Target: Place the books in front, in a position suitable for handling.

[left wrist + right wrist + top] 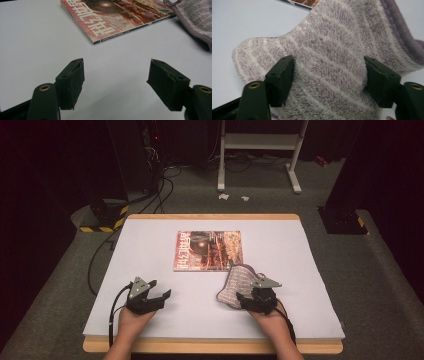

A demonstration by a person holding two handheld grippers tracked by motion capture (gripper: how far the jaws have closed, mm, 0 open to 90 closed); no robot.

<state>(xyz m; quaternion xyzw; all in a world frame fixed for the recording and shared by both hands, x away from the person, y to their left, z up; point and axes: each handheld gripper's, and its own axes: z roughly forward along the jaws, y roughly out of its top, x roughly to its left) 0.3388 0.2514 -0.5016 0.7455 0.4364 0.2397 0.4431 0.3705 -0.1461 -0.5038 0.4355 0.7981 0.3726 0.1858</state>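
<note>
Between the right claw's jaws: the right claw [328, 60] squeezes a fold of the striped washcloth [332, 37], and both pads touch the fuzzy cloth.
Why it is held so: pinching a fold looks like the easy way to pick up a floppy cloth, I think.
Where the washcloth goes: it runs up and away from the right claw, and its far edge lies over a corner of the magazine [207, 250].
Left claw: the left claw [116, 62] is wide, with nothing in it, low over the white table cover [150, 240].
Why it waits there: the magazine lies just ahead of it, so it may be getting ready to help.
Count: one washcloth, one magazine, two claws, two hands.
</note>
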